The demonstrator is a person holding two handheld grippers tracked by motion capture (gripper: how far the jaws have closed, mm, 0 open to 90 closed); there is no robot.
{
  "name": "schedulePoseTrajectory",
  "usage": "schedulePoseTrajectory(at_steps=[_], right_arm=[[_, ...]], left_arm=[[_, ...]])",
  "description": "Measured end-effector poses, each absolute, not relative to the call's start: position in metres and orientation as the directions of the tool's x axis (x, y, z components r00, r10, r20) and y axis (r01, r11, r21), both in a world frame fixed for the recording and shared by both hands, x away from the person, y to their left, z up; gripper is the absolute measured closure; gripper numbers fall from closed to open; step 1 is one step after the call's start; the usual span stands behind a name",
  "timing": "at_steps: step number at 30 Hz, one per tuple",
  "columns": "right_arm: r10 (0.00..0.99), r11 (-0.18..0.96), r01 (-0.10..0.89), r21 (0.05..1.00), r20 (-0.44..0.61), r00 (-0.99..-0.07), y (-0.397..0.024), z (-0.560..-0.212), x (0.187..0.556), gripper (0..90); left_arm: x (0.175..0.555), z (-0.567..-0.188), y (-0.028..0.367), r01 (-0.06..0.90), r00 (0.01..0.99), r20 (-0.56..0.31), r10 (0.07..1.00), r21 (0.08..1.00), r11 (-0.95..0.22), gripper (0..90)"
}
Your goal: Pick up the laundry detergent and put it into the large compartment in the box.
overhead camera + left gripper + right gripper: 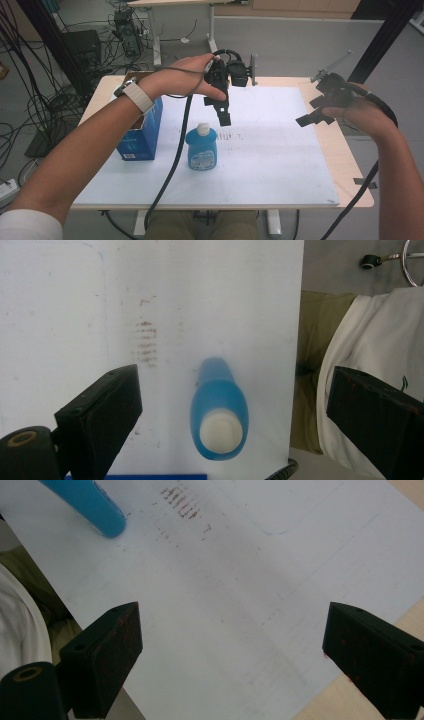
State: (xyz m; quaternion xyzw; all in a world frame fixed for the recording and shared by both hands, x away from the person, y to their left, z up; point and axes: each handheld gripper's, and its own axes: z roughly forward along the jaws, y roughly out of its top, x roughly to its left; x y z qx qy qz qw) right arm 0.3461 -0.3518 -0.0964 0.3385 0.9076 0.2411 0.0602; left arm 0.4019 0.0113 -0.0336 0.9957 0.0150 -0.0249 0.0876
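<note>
A blue bottle with a white cap [202,147] stands upright on the white sheet [260,165], left of middle. My left gripper [223,111] hangs in the air above and just behind it, pointing down, jaws open and empty. From the left gripper view I look down on the bottle's cap [220,429], centred between the wide jaws. My right gripper [312,116] is held up over the sheet's right edge, open and empty. In the right gripper view the bottle's blue body [87,502] crosses the top left corner, far from the jaws.
A blue box [142,132] stands at the left of the table, close beside the bottle. The wooden table edge [350,165] shows to the right of the sheet. Brown smudges [239,137] mark the sheet's middle. A cable [175,160] trails from the left gripper over the front edge.
</note>
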Motion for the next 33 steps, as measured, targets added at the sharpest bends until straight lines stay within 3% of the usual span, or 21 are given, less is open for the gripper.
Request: schedulePoseTrajectory(at_steps=[33], right_arm=[[0.638, 0.66, 0.58, 0.477, 0.051, -0.768, -0.3474, -0.0964, 0.3458, 9.0]], left_arm=[[0.3983, -0.03, 0.0181, 0.043, 0.999, -0.04, 0.037, 0.184, -0.982, 7.7]])
